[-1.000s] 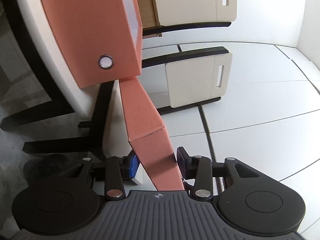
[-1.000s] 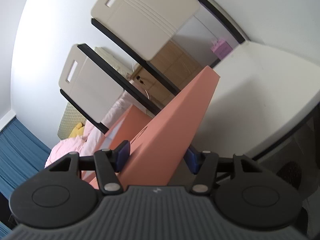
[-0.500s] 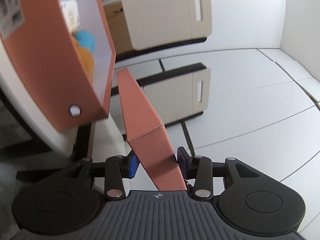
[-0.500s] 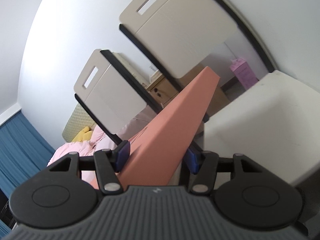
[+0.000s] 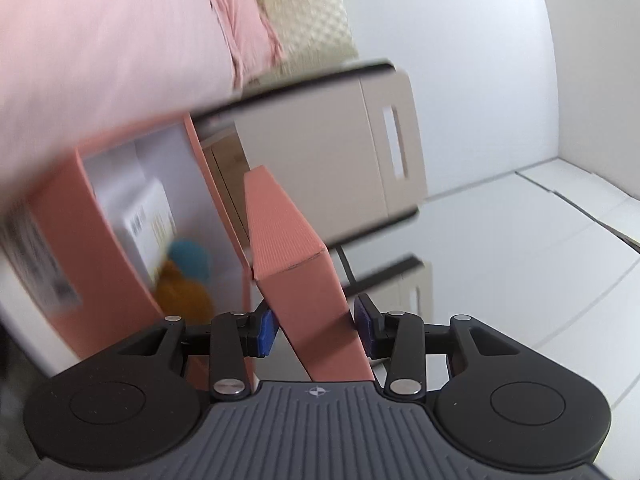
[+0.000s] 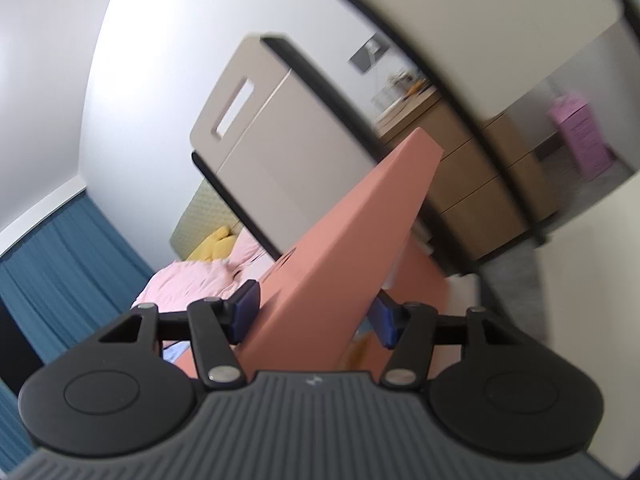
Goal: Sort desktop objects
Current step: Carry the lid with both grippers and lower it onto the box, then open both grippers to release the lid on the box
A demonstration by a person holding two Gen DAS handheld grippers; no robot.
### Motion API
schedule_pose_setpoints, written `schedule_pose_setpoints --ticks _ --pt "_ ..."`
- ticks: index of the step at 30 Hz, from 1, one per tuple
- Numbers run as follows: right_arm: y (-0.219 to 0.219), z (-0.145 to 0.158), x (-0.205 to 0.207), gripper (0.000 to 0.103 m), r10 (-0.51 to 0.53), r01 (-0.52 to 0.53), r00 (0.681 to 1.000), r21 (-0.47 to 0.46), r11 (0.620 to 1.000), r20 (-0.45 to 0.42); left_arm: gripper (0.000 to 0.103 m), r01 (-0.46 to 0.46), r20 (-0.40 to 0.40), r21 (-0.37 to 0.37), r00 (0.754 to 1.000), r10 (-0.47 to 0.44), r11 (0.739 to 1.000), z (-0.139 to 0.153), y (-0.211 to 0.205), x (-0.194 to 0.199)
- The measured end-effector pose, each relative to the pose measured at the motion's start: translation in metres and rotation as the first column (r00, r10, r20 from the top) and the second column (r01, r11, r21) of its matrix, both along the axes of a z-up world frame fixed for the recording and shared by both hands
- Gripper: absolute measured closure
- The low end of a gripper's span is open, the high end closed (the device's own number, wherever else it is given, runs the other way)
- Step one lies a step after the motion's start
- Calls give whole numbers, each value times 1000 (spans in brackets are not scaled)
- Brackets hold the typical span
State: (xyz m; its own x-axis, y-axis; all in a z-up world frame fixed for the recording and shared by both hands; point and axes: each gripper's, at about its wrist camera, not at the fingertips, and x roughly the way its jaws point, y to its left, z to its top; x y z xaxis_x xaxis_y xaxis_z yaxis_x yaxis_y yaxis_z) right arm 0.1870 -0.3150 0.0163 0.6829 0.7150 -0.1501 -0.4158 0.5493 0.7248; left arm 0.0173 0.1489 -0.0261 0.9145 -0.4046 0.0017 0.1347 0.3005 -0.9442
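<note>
Both grippers hold a salmon-pink box lid. My left gripper (image 5: 316, 326) is shut on one edge of the lid (image 5: 288, 240). My right gripper (image 6: 314, 318) is shut on another edge of the lid (image 6: 352, 248). In the left wrist view the matching pink box (image 5: 120, 248) stands open to the left of the lid, blurred. Inside it I see a white carton (image 5: 148, 220), a blue ball (image 5: 190, 258) and an orange soft thing (image 5: 180, 292). The box also shows in the right wrist view (image 6: 420, 284), behind the lid.
Beige chair backs with black frames (image 5: 352, 152) (image 6: 264, 148) stand close behind the box. A pink bedspread (image 5: 100, 48) and a blue curtain (image 6: 60, 256) lie to the left. A wooden drawer unit (image 6: 472, 176) and a white table edge (image 6: 592, 260) are at right.
Both views have swung upward. The box has moved lower and closer to the lid, and its open inside now faces the left camera. Both grippers keep hold of the lid.
</note>
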Motion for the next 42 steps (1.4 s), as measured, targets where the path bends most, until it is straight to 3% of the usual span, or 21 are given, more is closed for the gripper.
schedule_pose_setpoints --ticks 6,10,16,23,26,32,42 --pt "49 -35 50 44 69 -69 997 19 997 -34 57 -85 -30 50 996 87 995 -13 29 14" --pt "65 -62 63 44 79 -78 993 11 997 -87 57 -87 -92 43 992 90 995 -30 43 22" --pt "65 -73 63 42 67 -66 996 18 998 -58 52 -68 -120 131 989 84 989 -29 41 22" --pt "73 -76 54 38 26 -26 999 9 1000 -31 40 -119 -128 307 978 165 944 -16 29 16" --pt "75 -71 45 21 -55 57 998 -68 996 21 38 -146 -118 387 971 206 911 -10 20 12" --pt "77 -75 38 21 -70 73 997 -94 993 32 37 -170 -111 546 956 272 821 0 2 11" --pt "91 -60 -19 21 12 32 988 -285 958 154 37 -175 -111 560 953 283 810 -1 0 12"
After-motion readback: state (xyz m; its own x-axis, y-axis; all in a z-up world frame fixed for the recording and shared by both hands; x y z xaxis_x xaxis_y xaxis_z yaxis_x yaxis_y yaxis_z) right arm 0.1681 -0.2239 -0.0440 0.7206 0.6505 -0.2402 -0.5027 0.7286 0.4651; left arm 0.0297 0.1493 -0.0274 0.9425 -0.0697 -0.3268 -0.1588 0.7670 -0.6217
